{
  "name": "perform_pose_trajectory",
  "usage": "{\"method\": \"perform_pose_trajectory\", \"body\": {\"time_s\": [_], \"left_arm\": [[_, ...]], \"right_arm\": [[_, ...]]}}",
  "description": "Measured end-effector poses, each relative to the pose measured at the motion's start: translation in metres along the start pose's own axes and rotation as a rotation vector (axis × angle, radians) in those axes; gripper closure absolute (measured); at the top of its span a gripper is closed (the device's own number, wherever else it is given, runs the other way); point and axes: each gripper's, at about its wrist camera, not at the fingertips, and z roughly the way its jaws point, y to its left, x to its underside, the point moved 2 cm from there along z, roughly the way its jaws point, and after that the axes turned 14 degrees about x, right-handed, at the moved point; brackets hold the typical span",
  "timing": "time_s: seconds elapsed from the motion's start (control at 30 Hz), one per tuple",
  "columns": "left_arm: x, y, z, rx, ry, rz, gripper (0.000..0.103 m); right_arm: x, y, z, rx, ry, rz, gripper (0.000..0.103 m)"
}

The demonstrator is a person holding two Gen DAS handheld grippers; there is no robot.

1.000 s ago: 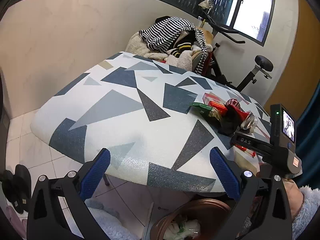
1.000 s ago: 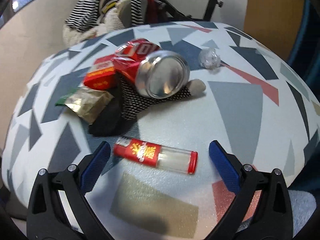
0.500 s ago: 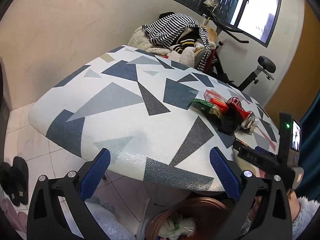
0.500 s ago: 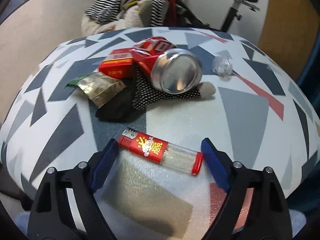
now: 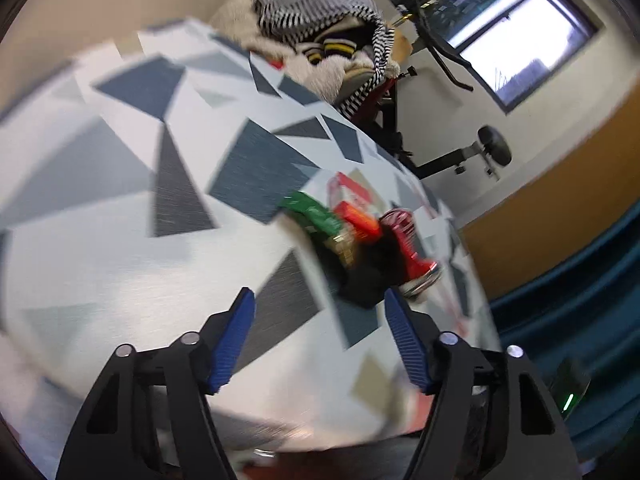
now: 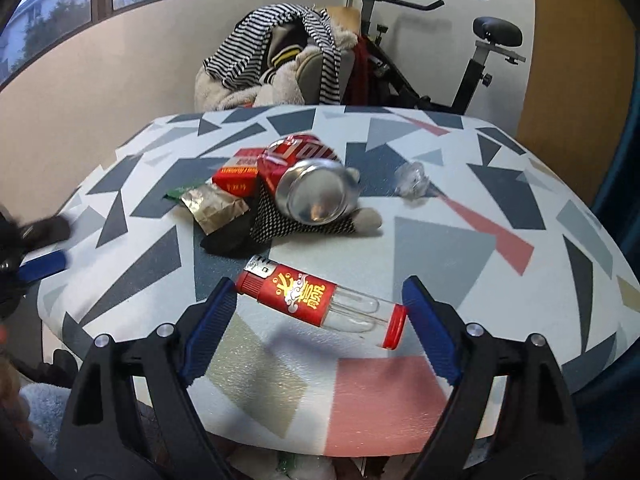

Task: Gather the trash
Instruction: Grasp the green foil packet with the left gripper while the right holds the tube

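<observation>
A red lighter (image 6: 320,302) lies crosswise on the patterned table (image 6: 460,248), just in front of my open right gripper (image 6: 318,300), level with its blue fingertips. Behind it lies a crushed red can (image 6: 308,184) on a black mesh cloth (image 6: 264,224), a red box (image 6: 236,176), a gold-and-green wrapper (image 6: 212,206) and a clear crumpled plastic bit (image 6: 412,180). My left gripper (image 5: 318,312) is open and empty over the table, pointing at the same pile: can (image 5: 412,252), red box (image 5: 358,220), green wrapper (image 5: 312,212). The left view is motion-blurred.
A chair piled with striped clothes (image 6: 280,56) and an exercise bike (image 6: 472,64) stand behind the table. The left gripper's fingertip (image 6: 40,266) shows at the table's left edge in the right view. A blue curtain (image 5: 580,300) hangs at the right.
My left gripper swung right and forward over the table toward the trash pile, narrowing somewhat. My right gripper closed in until the lighter sits between its fingertips.
</observation>
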Motion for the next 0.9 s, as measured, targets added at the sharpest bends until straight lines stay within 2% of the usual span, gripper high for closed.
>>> {"method": "perform_pose_trajectory", "body": {"time_s": [0.07,0.13,0.2,0.33,0.5,0.57,0.6,0.63,0.83,0.9], "left_arm": [[-0.009,0.000,0.015,0.020,0.010,-0.038,0.042],[-0.016,-0.001,0.028,-0.003,0.015,-0.022,0.048],[-0.026,0.001,0.043,-0.011,0.021,-0.031,0.050],[-0.039,0.017,0.066,0.009,0.019,-0.144,0.052],[-0.047,0.036,0.090,-0.019,0.014,-0.245,0.053],[-0.049,0.039,0.094,-0.033,0.004,-0.251,0.068],[-0.050,0.041,0.097,-0.036,0.005,-0.247,0.077],[-0.049,0.041,0.097,-0.024,-0.003,-0.238,0.079],[-0.043,0.017,0.081,-0.030,0.011,-0.088,0.085],[-0.040,-0.001,0.069,-0.045,0.014,0.015,0.085]], "right_arm": [[-0.003,-0.006,-0.006,0.009,-0.022,-0.018,0.019],[-0.004,-0.010,-0.009,0.018,-0.036,-0.026,0.019],[-0.004,-0.015,-0.012,0.021,-0.046,-0.025,0.019],[-0.005,-0.022,-0.013,0.029,-0.053,-0.023,0.019],[-0.006,-0.035,-0.016,0.036,-0.047,0.002,0.019],[-0.006,-0.038,-0.018,0.041,-0.054,-0.001,0.019],[-0.005,-0.040,-0.019,0.043,-0.059,-0.004,0.019],[-0.005,-0.042,-0.020,0.043,-0.060,-0.002,0.019],[-0.003,-0.053,-0.024,0.040,-0.061,0.013,0.019],[-0.004,-0.057,-0.028,0.035,-0.067,0.019,0.019]]}}
